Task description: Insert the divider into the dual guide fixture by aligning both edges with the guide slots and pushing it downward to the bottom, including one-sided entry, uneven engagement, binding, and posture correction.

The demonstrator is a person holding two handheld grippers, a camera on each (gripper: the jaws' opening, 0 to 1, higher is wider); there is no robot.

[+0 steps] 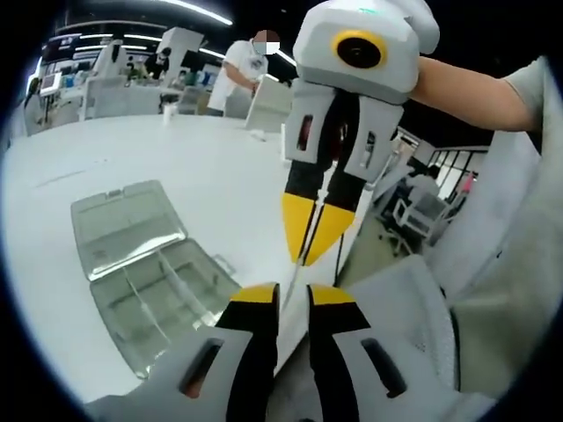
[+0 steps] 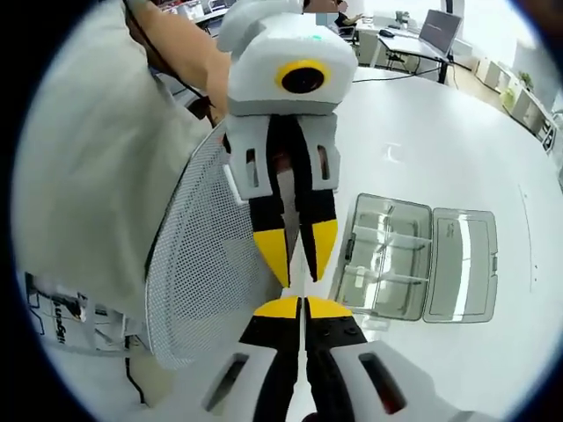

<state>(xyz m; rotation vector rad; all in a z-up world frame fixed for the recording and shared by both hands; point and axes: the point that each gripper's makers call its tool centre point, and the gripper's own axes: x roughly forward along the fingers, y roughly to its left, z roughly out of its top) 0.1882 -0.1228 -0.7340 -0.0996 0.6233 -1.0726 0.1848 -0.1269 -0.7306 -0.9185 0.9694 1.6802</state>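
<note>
Currently both claws meet tip to tip above the table edge, each clamped on the thin clear divider: left claw, right claw. Beside them, the open clear case lies on the table.

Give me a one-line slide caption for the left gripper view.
Both grippers pinch a thin clear divider between them, above the white table beside the open clear compartment box.

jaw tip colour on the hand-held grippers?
Yellow tips on black jaws, clearest on the right hand-held gripper in the left gripper view.
</note>
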